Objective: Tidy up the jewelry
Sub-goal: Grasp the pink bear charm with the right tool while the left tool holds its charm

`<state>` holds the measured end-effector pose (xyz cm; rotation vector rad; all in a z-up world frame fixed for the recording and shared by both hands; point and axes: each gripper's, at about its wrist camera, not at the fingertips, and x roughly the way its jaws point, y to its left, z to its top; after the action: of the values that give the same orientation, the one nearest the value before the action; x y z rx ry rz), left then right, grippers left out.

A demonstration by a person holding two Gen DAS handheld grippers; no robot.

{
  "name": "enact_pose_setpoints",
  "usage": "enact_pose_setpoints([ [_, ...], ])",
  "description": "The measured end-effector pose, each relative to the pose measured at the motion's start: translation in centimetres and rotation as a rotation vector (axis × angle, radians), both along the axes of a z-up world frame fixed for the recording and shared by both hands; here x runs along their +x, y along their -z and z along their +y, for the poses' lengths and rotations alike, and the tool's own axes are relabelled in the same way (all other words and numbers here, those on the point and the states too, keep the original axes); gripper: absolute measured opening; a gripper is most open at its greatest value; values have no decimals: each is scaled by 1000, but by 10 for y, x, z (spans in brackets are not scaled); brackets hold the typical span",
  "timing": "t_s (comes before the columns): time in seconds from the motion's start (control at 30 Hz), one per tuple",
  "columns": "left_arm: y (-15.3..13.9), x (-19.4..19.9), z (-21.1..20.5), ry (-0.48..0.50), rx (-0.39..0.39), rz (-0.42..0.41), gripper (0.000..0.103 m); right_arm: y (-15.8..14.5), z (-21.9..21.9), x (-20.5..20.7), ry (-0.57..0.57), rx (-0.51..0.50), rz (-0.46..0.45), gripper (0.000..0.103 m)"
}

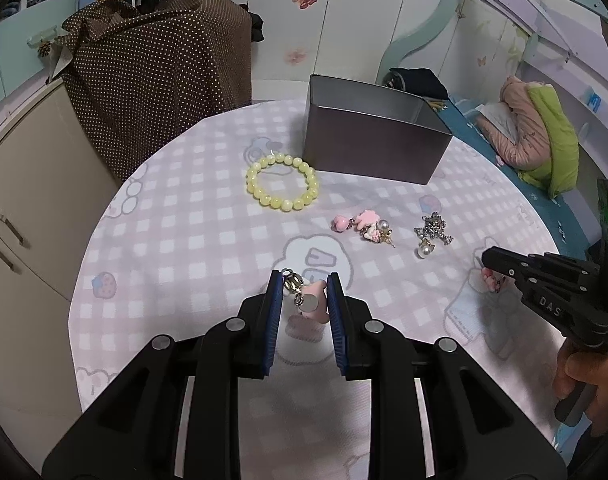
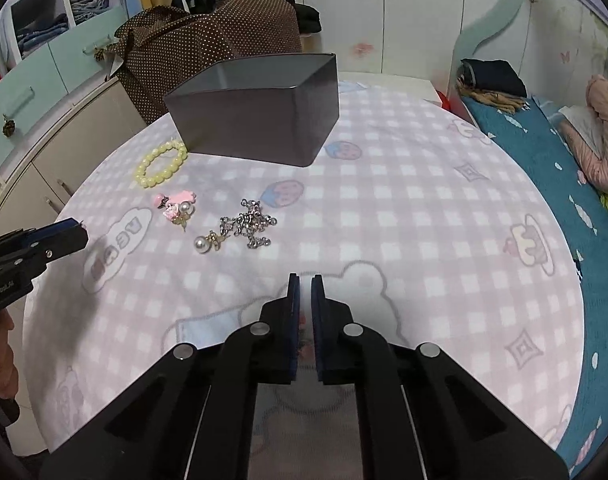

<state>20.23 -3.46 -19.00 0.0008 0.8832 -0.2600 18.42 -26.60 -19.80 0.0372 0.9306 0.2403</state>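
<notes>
Presently, item in hand: pink charm with gold clasp (image 1: 306, 298), pinched between the left gripper (image 1: 305, 280) pads above the checked cloth (image 1: 184, 240). Right gripper (image 2: 305, 280): nearly closed, empty. Unsorted: yellow bead bracelet (image 1: 282, 181), pink earrings (image 1: 364, 226), pearl chain (image 1: 430, 234). Next, likely: carry charm over the grey tin (image 1: 374, 148), release.

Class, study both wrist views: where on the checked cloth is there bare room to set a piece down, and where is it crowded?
Free: the wide stretch right of the grey tin toward the bed-side edge, and the cloth left of the yellow bead bracelet. Crowded: the strip in front of the tin, where the bracelet, pink charm cluster and silver chain with pearl lie close together.
</notes>
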Motion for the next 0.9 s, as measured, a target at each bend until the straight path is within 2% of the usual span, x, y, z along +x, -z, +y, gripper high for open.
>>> enact_pose_setpoints([
  [0.07, 0, 0, 0, 0, 2, -2, 23, -1, -2, -3, 5, -3, 2, 12],
  [0.1, 0, 0, 0, 0, 3, -2, 23, -2, -2, -5, 7, -20, -1, 21],
  [0.2, 0, -1, -1, 2, 6, -1, 23, -3, -3, -11, -2, -28, -6, 26],
  [0.23, 0, -1, -1, 3, 7, -1, 23, -3, -4, -13, 0, -20, -3, 31],
  [0.27, 0, -2, -2, 4, 7, -2, 23, -3, -4, -15, -1, -4, -3, 41],
  [0.33, 0, -2, -2, 7, 7, -3, 23, -3, -2, -18, -7, -11, -5, 45],
  [0.43, -1, -3, -4, 12, 9, -6, 23, -3, 2, -22, -30, -10, -7, 45],
  [0.5, -1, -3, -6, 15, 11, -6, 23, 2, 14, -26, -64, -98, -8, 34],
  [0.57, 0, -4, -7, 16, 10, -6, 23, 3, 17, -30, -76, -120, -28, 25],
  [0.7, -1, -5, -7, 17, 8, -7, 23, 3, 17, -34, -87, -134, -42, 25],
  [0.83, -4, -5, -7, 15, 6, -13, 23, 2, 14, -34, -94, -105, -35, 25],
  [0.87, -5, -5, -6, 13, 6, -16, 23, -1, 13, -35, -93, -90, -40, 21],
  [0.9, -5, -5, -6, 12, 6, -18, 23, -4, 12, -36, -94, -75, -45, 12],
])
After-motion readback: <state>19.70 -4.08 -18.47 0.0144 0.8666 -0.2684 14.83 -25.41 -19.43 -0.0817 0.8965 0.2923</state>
